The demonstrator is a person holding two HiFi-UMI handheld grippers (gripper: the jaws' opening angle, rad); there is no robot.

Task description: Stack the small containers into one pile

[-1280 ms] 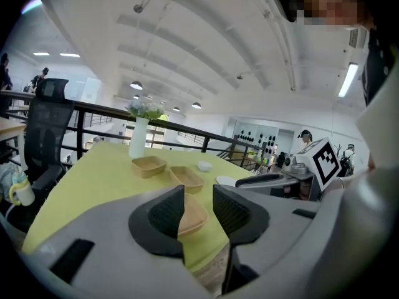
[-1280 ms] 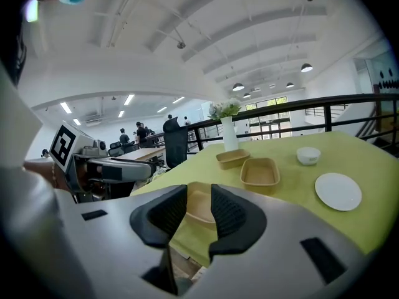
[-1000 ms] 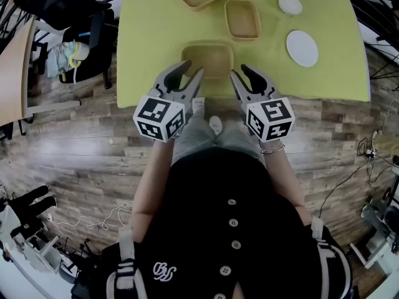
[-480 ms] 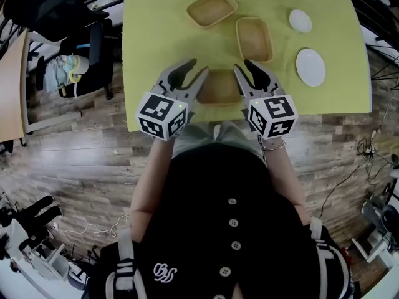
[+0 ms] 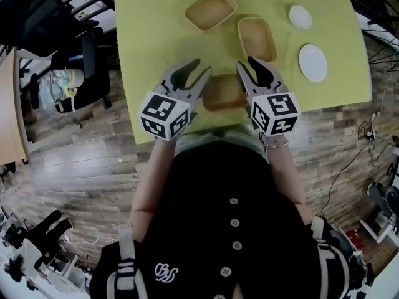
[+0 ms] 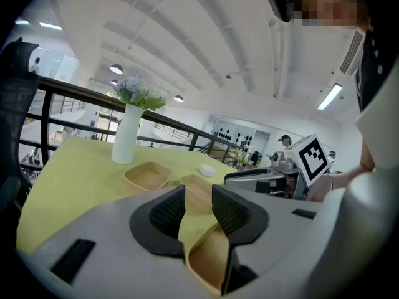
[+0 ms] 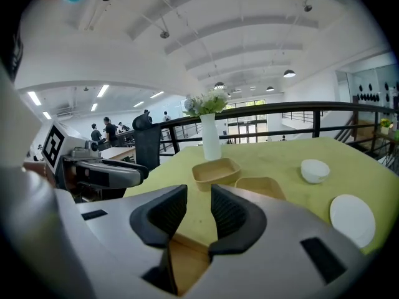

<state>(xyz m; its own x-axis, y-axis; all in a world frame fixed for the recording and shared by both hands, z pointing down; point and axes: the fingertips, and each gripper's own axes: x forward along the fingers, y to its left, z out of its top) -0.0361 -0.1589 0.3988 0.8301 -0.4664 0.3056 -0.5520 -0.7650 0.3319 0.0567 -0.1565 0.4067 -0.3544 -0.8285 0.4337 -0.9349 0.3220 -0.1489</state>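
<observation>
Three shallow tan containers lie on the yellow-green table (image 5: 149,36). The nearest container (image 5: 224,92) sits at the table's front edge, between my two grippers. A second container (image 5: 257,38) lies beyond it to the right, and a third container (image 5: 211,10) farther back. My left gripper (image 5: 198,69) hovers just left of the nearest container, jaws open and empty. On the other side my right gripper (image 5: 247,64) stands open with nothing in it. The left gripper view has the nearest container (image 6: 209,263) low between the jaws, and the right gripper view shows that container (image 7: 187,263) likewise.
A white plate (image 5: 313,62) and a small white bowl (image 5: 300,16) lie on the table's right side. A white vase with flowers (image 7: 211,137) stands at the far edge. Chairs (image 5: 93,61) stand left of the table, on a wooden floor.
Both grippers have moved forward from the table's front edge and now flank the nearest container. Their jaws stay apart and empty.
</observation>
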